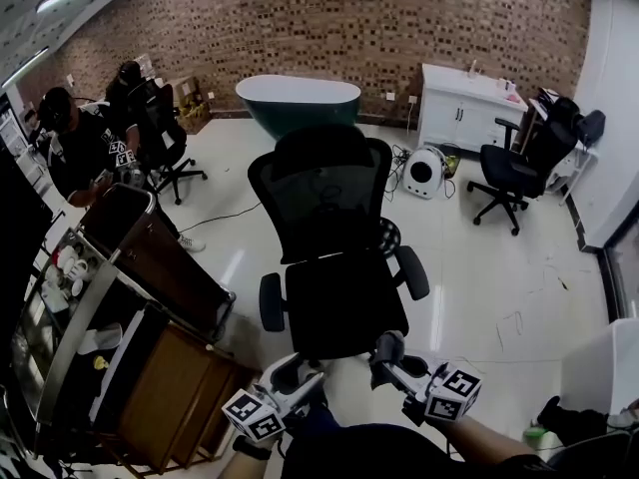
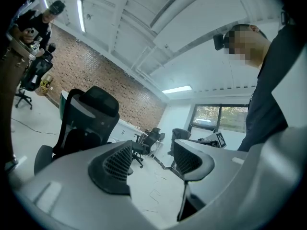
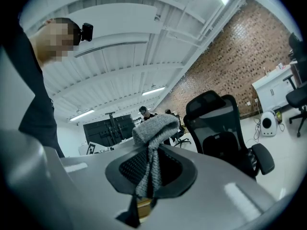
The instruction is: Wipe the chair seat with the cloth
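The black mesh office chair (image 1: pixel 329 257) stands in front of me, its seat (image 1: pixel 344 305) just beyond both grippers. My right gripper (image 1: pixel 387 350) hovers at the seat's near right corner. It is shut on a grey knitted cloth (image 3: pixel 154 127) that bunches above the jaws of the right gripper (image 3: pixel 151 169). The chair (image 3: pixel 220 128) shows to the right in that view. My left gripper (image 1: pixel 300 375) is held near the seat's front left edge. In the left gripper view the left gripper (image 2: pixel 153 159) is open and empty, with the chair (image 2: pixel 86 123) to its left.
A brown cart (image 1: pixel 150 257) with shelves stands close on the left, and a person (image 1: pixel 75 153) sits behind it. A second black chair (image 1: pixel 514 173) and a white cabinet (image 1: pixel 464 108) are at the back right, with a green tub (image 1: pixel 298 103) behind the chair.
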Demonstrator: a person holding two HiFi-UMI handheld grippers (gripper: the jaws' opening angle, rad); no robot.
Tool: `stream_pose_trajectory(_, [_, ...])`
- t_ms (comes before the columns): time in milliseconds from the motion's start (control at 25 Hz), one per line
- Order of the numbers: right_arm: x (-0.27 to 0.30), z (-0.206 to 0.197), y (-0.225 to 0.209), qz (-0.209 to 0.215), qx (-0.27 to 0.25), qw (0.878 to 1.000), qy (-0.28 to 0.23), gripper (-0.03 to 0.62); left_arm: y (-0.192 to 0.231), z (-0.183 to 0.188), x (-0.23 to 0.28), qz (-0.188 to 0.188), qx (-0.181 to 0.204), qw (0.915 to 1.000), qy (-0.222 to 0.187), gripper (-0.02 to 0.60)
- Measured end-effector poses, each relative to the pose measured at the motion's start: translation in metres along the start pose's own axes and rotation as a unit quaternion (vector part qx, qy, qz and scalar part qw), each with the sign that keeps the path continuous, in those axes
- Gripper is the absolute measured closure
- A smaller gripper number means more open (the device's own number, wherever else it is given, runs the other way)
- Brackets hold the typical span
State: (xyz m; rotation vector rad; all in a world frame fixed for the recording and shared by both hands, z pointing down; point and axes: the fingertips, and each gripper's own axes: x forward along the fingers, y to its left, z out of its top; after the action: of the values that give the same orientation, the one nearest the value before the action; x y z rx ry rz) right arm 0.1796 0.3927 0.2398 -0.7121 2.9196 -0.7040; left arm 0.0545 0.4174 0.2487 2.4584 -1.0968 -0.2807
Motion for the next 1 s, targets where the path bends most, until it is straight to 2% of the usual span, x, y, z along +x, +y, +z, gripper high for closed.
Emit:
stream_pose_trajectory(280, [0.094,0.026,-0.055,-0.042,0.000,0.999,0.008,0.562,0.095,0.052,0.044,-0.047,-0.003,0.9989,0.007,0.285])
stream_pose_trajectory(520, [0.176,0.046,-0.095,-0.068,0.015,0.998,0.001,0.562,0.170,0.077,0.061,-0.085,-0.011,0.9955,0.040,0.285])
stream_pose_trajectory(680, [0.214,0.063,-0.114,-0.065,0.016,0.998,-0.004,0.562,0.206,0.093,0.075,-0.078,-0.014,0.9954,0.053,0.285])
stream_pose_trajectory(1000, [0.261,0.071,-0.167,-0.025,0.013,0.999,0.034,0.562,0.243,0.105,0.119,-0.036,-0.027,0.9980,0.043,0.285])
